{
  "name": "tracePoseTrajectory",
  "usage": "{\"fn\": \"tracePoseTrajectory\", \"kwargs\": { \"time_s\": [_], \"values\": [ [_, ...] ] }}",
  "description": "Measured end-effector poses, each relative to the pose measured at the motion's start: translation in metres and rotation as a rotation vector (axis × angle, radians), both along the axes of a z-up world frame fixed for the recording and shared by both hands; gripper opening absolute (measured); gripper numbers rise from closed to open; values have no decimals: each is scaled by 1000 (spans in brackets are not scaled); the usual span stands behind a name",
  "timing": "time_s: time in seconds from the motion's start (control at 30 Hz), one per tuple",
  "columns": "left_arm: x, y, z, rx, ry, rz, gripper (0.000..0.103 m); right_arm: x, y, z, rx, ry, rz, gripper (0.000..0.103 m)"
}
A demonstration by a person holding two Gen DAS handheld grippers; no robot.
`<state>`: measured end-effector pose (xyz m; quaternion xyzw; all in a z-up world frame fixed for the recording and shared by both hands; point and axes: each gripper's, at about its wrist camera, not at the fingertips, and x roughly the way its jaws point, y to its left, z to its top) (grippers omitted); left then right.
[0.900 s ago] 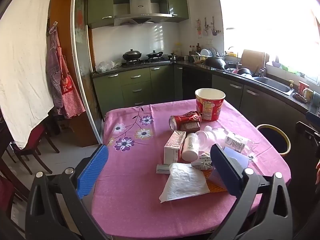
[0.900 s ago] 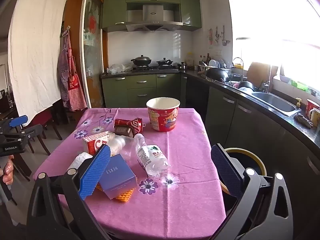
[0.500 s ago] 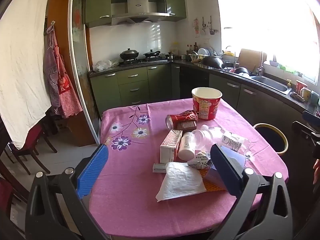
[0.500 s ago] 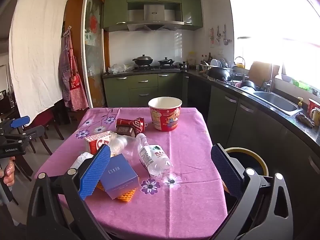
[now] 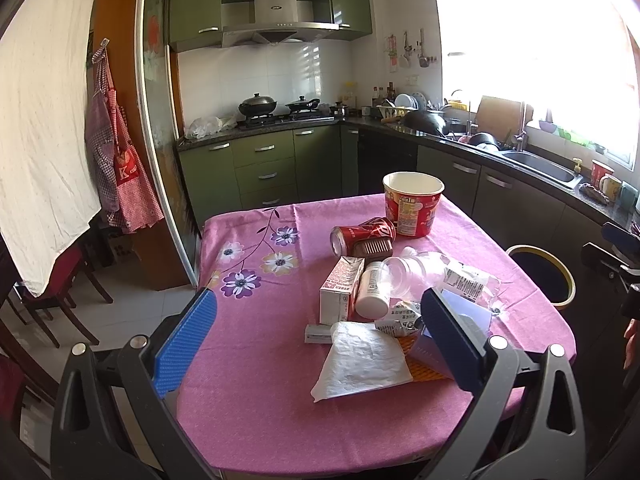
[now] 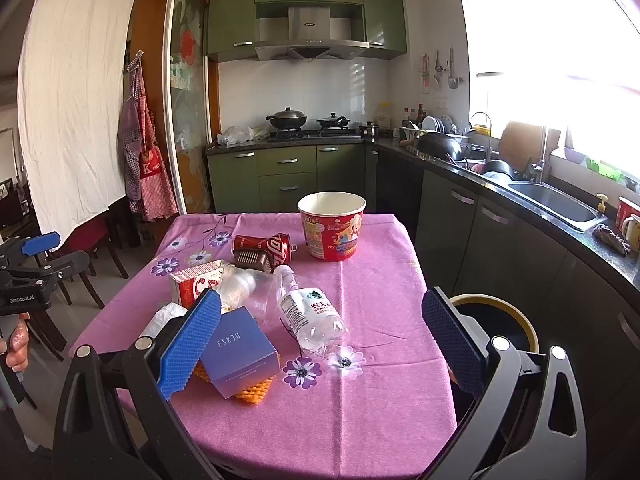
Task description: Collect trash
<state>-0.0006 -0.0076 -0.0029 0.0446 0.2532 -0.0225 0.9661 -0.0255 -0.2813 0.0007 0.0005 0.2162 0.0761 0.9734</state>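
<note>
Trash lies on a pink-clothed table [image 5: 260, 360] [image 6: 380, 264]: a red noodle cup [image 5: 413, 204] [image 6: 331, 225], a crushed red can [image 5: 362, 234] [image 6: 266, 245], a milk carton [image 5: 340, 290] [image 6: 196, 280], a clear water bottle [image 6: 310, 314] [image 5: 468, 280], a blue box [image 6: 240, 350], a white napkin [image 5: 360, 360]. A yellow-rimmed bin [image 5: 542, 276] [image 6: 494, 320] stands right of the table. My left gripper [image 5: 316, 340] is open and empty before the table's near-left side. My right gripper [image 6: 320, 344] is open and empty over the near edge.
Green kitchen cabinets and a stove [image 6: 308, 132] line the back wall. A counter with a sink [image 6: 556, 200] runs along the right. Chairs [image 5: 60, 292] stand on the left. An apron [image 5: 120, 176] hangs by the glass door.
Both grippers drifted slightly; the table and trash sit a little lower and further left in the left wrist view. Both stay open and empty.
</note>
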Motion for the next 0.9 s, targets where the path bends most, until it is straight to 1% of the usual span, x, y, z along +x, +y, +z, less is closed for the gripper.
{"fn": "tracePoseTrajectory", "kwargs": {
  "time_s": [0.9],
  "values": [
    [-1,6,-9,-11,16,-7,97,6,2,-9,1,13,3,99]
  ]
}}
